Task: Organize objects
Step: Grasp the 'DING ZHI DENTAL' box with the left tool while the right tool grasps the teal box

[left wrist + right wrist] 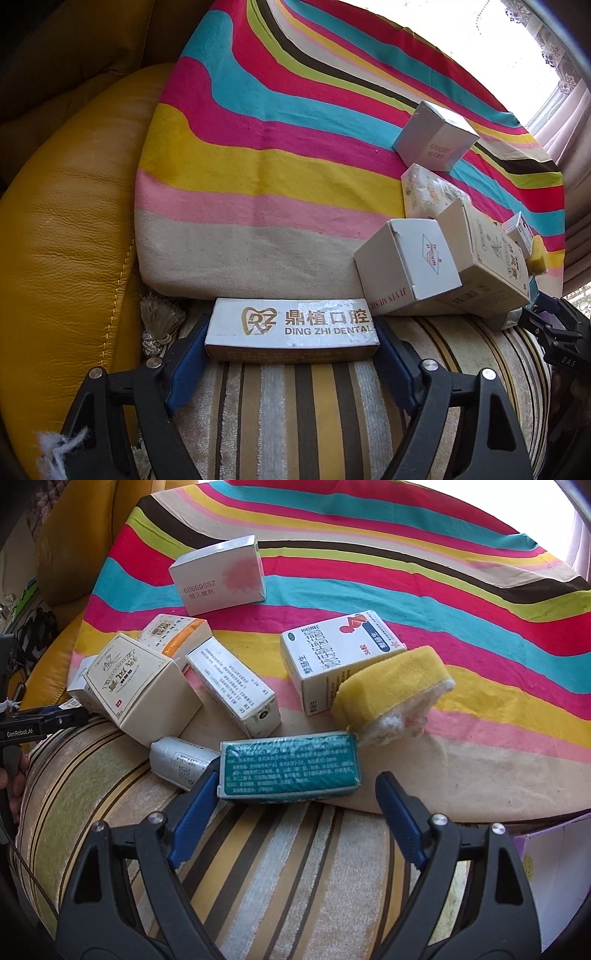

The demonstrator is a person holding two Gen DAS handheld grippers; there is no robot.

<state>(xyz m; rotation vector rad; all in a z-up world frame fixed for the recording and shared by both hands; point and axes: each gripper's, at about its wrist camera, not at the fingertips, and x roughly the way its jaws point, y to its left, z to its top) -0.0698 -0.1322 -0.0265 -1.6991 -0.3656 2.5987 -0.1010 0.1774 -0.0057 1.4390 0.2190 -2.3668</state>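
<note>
Left gripper: dental box lies crosswise between the pads on the striped cushion, long axis spanning the gap — pads flank both ends; contact cannot be told.

Right gripper: wide open, empty. Teal box sits just ahead, long axis crosswise, nearer the left pad — nothing gripped.

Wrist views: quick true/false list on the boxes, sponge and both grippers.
The Ding Zhi Dental box lies between the left gripper's pads. True.
The right gripper is clamped on the yellow sponge. False: its jaws are open at the teal box; the sponge lies beyond.
The white box numbered 68669557 rests on the rainbow-striped cushion. True.
The teal box stands upright on end. False: it lies flat.
</note>
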